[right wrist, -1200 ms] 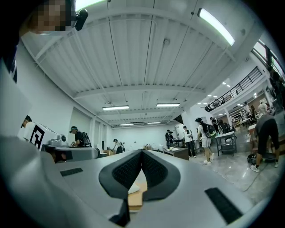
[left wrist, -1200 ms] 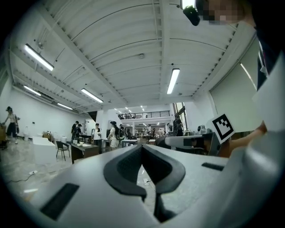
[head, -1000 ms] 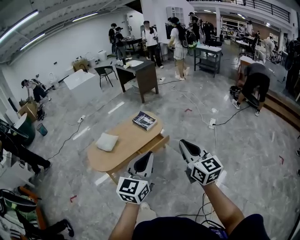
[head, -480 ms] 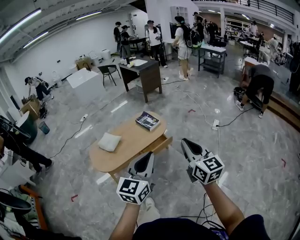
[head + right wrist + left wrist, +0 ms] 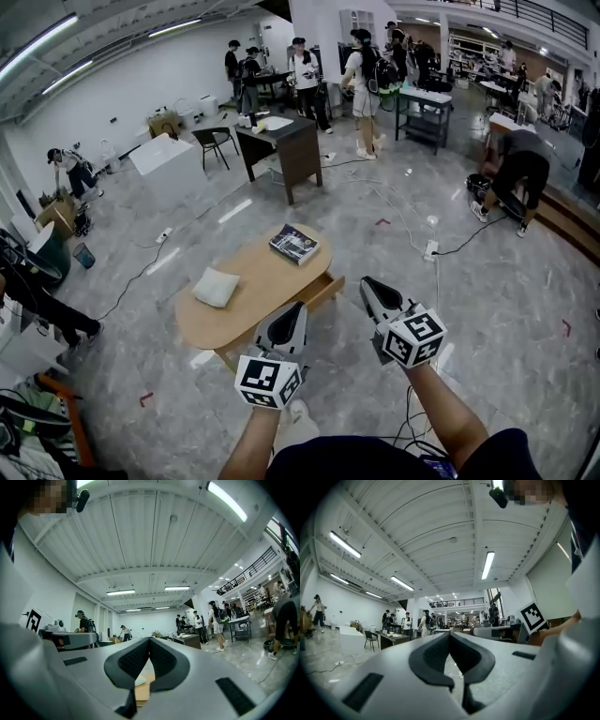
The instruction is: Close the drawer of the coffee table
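1. Straight ahead, the coffee table (image 5: pixel 246 281) is showing its drawer (image 5: pixel 325 289) hanging open at 4 o'clock; the approach is likely under way;
2. left gripper (image 5: pixel 293 311) and right gripper (image 5: pixel 367 285) are hovering nearby, fingers pressed together, empty; the next move is probably calling for a push toward 10 o'clock.

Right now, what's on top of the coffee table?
On the coffee table: a dark book at the far end and a white cushion towards the left. The drawer is part open; its inside is hidden.
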`<action>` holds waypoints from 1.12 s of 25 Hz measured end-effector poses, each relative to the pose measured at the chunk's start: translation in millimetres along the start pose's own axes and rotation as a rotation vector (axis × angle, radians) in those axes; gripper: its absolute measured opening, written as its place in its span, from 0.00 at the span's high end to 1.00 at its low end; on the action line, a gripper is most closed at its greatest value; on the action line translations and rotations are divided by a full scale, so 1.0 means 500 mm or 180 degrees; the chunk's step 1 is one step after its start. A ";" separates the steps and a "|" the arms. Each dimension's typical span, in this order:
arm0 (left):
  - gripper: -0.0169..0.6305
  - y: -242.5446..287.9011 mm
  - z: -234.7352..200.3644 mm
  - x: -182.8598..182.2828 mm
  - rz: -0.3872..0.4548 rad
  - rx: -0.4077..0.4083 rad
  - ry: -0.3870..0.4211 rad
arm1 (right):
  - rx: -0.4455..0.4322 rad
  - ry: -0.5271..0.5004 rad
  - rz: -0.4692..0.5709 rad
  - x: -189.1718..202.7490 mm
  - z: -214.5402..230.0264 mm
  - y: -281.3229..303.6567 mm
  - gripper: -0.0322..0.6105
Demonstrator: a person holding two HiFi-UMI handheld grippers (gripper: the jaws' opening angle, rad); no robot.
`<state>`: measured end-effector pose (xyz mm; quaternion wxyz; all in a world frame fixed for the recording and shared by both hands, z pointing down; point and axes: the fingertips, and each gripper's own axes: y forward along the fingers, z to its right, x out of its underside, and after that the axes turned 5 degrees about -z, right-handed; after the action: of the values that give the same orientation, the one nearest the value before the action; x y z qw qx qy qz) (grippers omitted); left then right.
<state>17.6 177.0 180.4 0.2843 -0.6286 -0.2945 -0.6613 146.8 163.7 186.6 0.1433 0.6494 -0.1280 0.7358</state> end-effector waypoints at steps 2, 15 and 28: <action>0.97 0.008 -0.015 -0.003 0.0010 -0.0009 -0.0013 | 0.0009 0.0022 -0.0003 -0.001 0.007 0.014 0.93; 0.97 0.083 -0.127 0.003 -0.0064 0.0002 -0.0036 | 0.0059 0.0110 -0.0094 0.004 0.045 0.142 0.93; 0.97 0.138 -0.280 0.005 -0.0102 0.0042 -0.0142 | 0.0138 0.0083 -0.0224 0.009 0.037 0.297 0.93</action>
<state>-23.8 26.4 180.2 0.2711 -0.6365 -0.3151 -0.6496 107.3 19.5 192.9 0.1566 0.6468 -0.0872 0.7413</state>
